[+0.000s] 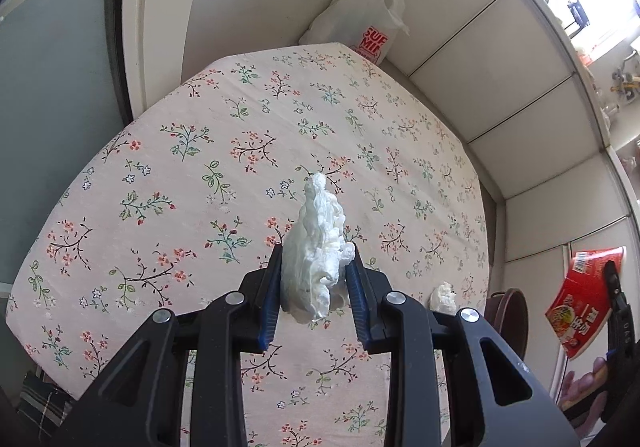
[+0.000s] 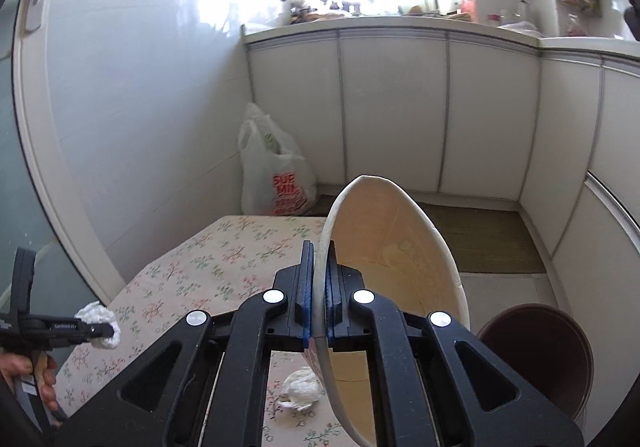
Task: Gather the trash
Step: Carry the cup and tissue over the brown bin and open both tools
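In the left wrist view my left gripper (image 1: 316, 259) is shut on a crumpled white tissue (image 1: 320, 215), held a little above the floral tablecloth (image 1: 180, 167). The right wrist view shows my right gripper (image 2: 320, 251) shut on the rim of an empty instant noodle cup (image 2: 392, 243), red outside and cream inside, tilted on its side in the air. That cup (image 1: 580, 299) also shows at the right of the left wrist view. A second crumpled tissue (image 2: 300, 387) lies on the table near its right edge. My left gripper (image 2: 102, 331) with its tissue appears at far left.
A brown round bin (image 2: 540, 351) stands on the floor just right of the table. A white plastic shopping bag (image 2: 272, 175) with red print leans in the corner beyond the table's far end. White cabinet fronts (image 2: 392, 107) run behind, with a cluttered counter above. A person's hand (image 2: 24, 371) holds the left gripper's handle.
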